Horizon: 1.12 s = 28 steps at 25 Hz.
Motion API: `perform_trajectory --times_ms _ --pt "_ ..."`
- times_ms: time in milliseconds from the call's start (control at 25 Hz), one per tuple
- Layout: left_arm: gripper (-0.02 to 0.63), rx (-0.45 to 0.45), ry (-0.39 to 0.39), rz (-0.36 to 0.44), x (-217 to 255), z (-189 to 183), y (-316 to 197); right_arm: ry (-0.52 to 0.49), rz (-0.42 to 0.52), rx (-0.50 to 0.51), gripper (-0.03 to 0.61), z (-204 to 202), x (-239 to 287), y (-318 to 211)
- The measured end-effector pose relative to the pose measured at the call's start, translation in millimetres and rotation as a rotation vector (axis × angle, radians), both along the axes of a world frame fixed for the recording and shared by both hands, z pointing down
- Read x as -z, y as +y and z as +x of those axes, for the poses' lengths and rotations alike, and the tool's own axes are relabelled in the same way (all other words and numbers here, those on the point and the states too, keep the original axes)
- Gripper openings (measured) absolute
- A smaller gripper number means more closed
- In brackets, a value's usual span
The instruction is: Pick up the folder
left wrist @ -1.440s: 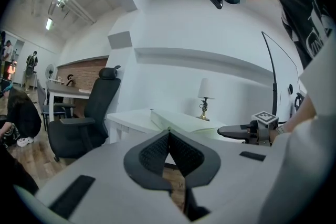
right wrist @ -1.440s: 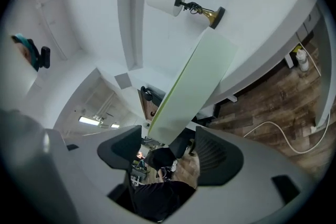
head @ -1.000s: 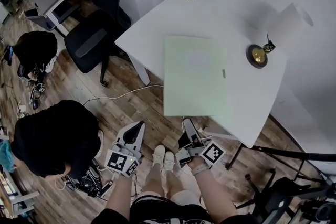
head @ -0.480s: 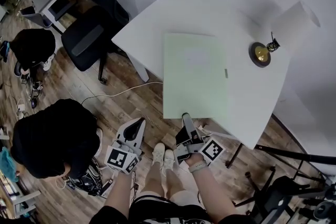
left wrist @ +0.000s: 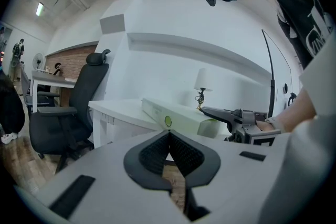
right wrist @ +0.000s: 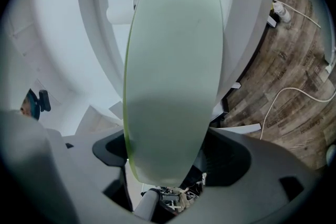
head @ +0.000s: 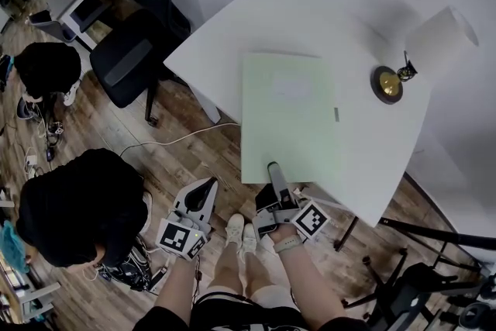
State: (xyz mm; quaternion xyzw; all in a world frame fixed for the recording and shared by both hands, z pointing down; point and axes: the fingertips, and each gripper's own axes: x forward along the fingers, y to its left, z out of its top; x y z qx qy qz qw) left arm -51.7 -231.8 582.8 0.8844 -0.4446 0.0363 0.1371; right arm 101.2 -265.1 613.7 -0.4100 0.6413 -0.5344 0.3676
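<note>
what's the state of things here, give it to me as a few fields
object: pale green flat folder, lying flat on the white table, near end overhanging the edge
right: right gripper, jaws either side of the folder's near end; a firm clamp cannot be told
left: left gripper, jaws together, empty, held low off the table
also on table: small lamp with brass base, apart from the folder
lifted: not yet

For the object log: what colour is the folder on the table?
The folder is plain pale green, and this shows best in the head view.
</note>
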Motion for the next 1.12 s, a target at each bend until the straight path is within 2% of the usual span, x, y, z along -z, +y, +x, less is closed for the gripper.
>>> perform_trajectory --times_ms 360,560,600,680,1120 --pt "0.014 0.001 0.005 -0.025 -12 -3 6 -0.119 0.037 -0.012 0.373 -6 -3 -5" --pt "0.014 0.006 0.009 -0.034 -12 -5 11 -0.084 0.044 -0.014 0.366 -5 2 -11" --pt "0.014 0.003 0.008 -0.031 -13 -6 13 -0.077 0.04 -0.013 0.338 -6 1 -10" --pt "0.014 -0.002 0.007 -0.025 -13 -7 15 -0.062 0.039 -0.012 0.325 -6 1 -10" --pt "0.014 0.015 0.015 0.017 8 -20 9 0.03 0.012 0.019 0.305 1 12 -4"
